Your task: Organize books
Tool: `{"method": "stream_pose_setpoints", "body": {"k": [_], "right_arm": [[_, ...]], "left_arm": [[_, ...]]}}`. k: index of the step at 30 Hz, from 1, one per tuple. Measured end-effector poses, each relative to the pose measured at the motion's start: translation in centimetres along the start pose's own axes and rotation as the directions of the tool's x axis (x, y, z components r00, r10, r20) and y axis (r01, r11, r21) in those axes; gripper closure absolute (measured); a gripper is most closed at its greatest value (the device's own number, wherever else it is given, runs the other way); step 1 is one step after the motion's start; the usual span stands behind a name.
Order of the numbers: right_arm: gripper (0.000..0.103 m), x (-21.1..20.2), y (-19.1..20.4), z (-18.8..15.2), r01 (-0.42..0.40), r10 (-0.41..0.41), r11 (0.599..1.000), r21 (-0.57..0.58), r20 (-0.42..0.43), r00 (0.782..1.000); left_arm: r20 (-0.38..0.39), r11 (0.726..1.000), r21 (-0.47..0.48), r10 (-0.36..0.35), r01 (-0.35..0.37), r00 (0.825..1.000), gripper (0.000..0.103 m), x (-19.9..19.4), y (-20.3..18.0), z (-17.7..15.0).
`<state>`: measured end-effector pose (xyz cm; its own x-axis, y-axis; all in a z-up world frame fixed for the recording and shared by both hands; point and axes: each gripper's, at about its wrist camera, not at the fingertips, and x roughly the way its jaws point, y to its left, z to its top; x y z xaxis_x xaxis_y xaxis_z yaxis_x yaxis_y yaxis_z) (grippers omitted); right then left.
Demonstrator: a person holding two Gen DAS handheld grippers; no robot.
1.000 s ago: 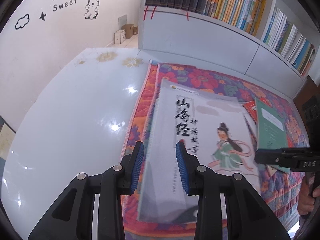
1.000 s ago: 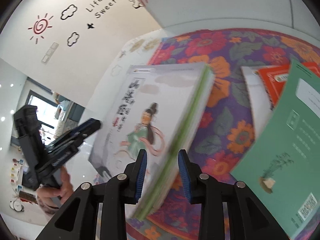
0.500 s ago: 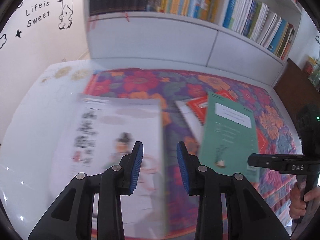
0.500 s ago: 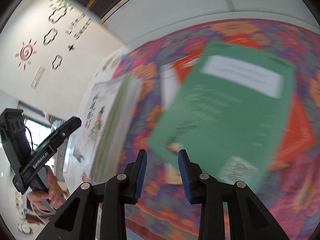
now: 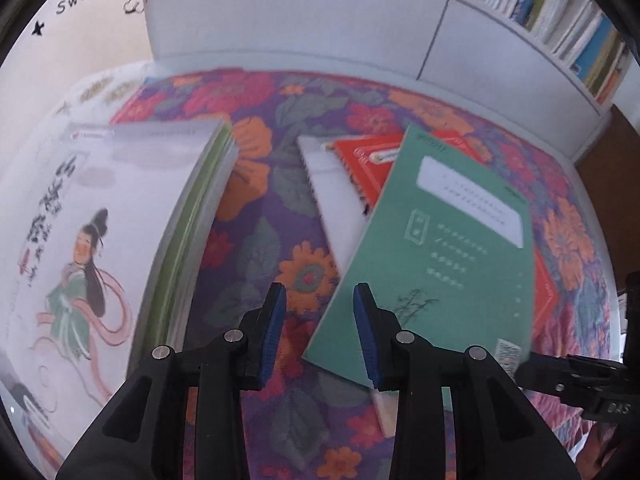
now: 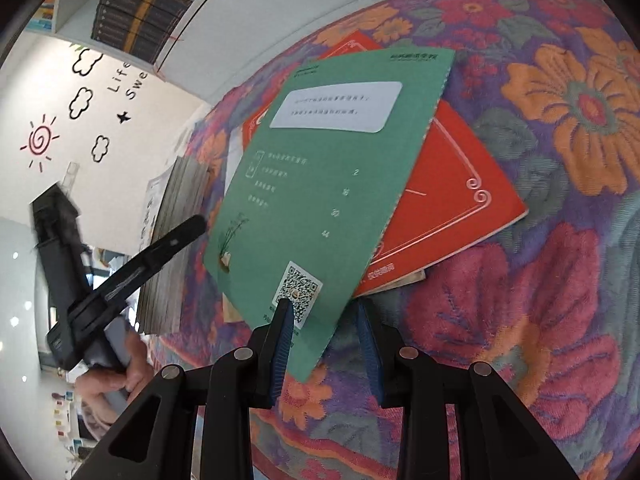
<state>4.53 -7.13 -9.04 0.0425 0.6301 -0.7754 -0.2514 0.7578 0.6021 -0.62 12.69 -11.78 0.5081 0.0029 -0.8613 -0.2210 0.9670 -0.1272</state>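
Note:
A green book (image 5: 440, 248) lies tilted on top of a red book (image 5: 368, 160) on the flowered cloth (image 5: 280, 208). A thick white book (image 5: 100, 220) with a drawn figure on its cover lies to the left. My left gripper (image 5: 318, 300) hovers open over the cloth, just left of the green book's near corner, with nothing between its pads. My right gripper (image 6: 324, 316) is open above the green book (image 6: 320, 184), whose near corner with the QR code shows between the fingers, untouched. The red book (image 6: 452, 184) sticks out to the right.
A white bookshelf (image 5: 540, 12) full of upright books runs along the back, above a white cabinet front (image 5: 300, 20). White tabletop (image 5: 92, 84) shows left of the cloth. In the right wrist view a hand (image 6: 116, 384) holds the left gripper (image 6: 120, 280) beside the thick book's page edges (image 6: 176, 240).
Both grippers have swung right, away from the thick white book and over to the green book. Their jaw gaps look the same as before.

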Motion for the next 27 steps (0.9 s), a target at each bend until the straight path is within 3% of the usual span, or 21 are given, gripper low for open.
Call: {"method": "stream_pose_setpoints", "body": {"k": [4,6,8,12,15,17,18,19,22,23,25,27], "right_arm": [[0.067,0.2,-0.1,0.1,-0.024,0.024,1.0,-0.011,-0.003,1.0],[0.067,0.2,-0.3,0.1,-0.055,0.055,0.998,0.007,-0.003,0.998],[0.067,0.3,-0.6,0.2,-0.121,0.122,0.992,0.037,-0.021,0.992],[0.067,-0.1,-0.4,-0.2,-0.225,0.228,0.972,0.065,-0.037,0.973],[0.067,-1.4,-0.3,-0.2,-0.326,0.326,0.944,0.052,0.015,0.945],[0.069,-1.8,-0.6,0.2,-0.404,0.4,0.913,0.051,0.068,0.914],[0.069,-1.8,-0.4,0.5,-0.4,0.395,0.915,0.048,0.084,0.915],[0.07,-1.4,-0.1,0.9,-0.361,0.355,0.931,0.051,0.089,0.931],[0.089,-0.1,0.6,1.5,-0.288,0.282,0.955,0.065,0.088,0.955],[0.09,0.1,0.5,1.6,-0.29,0.283,0.953,0.087,0.091,0.955],[0.092,-0.5,0.8,1.7,-0.282,0.273,0.954,0.103,0.091,0.958],[0.092,-2.1,1.7,1.7,-0.229,0.223,0.972,0.048,0.106,0.969]], "left_arm": [[0.007,1.0,0.024,0.012,-0.012,1.0,0.069,0.1,-0.2,0.1],[-0.011,0.999,0.033,-0.026,0.027,1.0,0.069,0.2,-0.3,0.1],[-0.023,0.997,0.04,-0.063,0.064,0.998,0.069,0.0,-0.4,-0.1],[-0.008,0.995,0.091,-0.045,0.046,0.999,0.069,-0.2,-0.9,-0.3],[-0.028,0.993,0.066,-0.094,0.095,0.995,0.069,0.3,-0.1,-0.4],[-0.038,0.99,0.055,-0.124,0.126,0.992,0.069,0.4,0.2,-0.4],[-0.044,0.99,0.059,-0.127,0.13,0.991,0.069,0.4,0.1,-0.5],[-0.044,0.99,0.066,-0.124,0.127,0.991,0.069,0.3,0.0,-0.6],[-0.059,0.988,0.066,-0.133,0.137,0.989,0.069,0.2,0.1,-0.9],[-0.068,0.985,0.07,-0.151,0.156,0.986,0.069,0.0,0.1,-1.0],[-0.098,0.972,0.065,-0.217,0.224,0.971,0.069,-0.3,-0.1,-1.5],[-0.127,0.959,0.078,-0.262,0.273,0.957,0.069,-0.6,-1.2,-2.4]]}}
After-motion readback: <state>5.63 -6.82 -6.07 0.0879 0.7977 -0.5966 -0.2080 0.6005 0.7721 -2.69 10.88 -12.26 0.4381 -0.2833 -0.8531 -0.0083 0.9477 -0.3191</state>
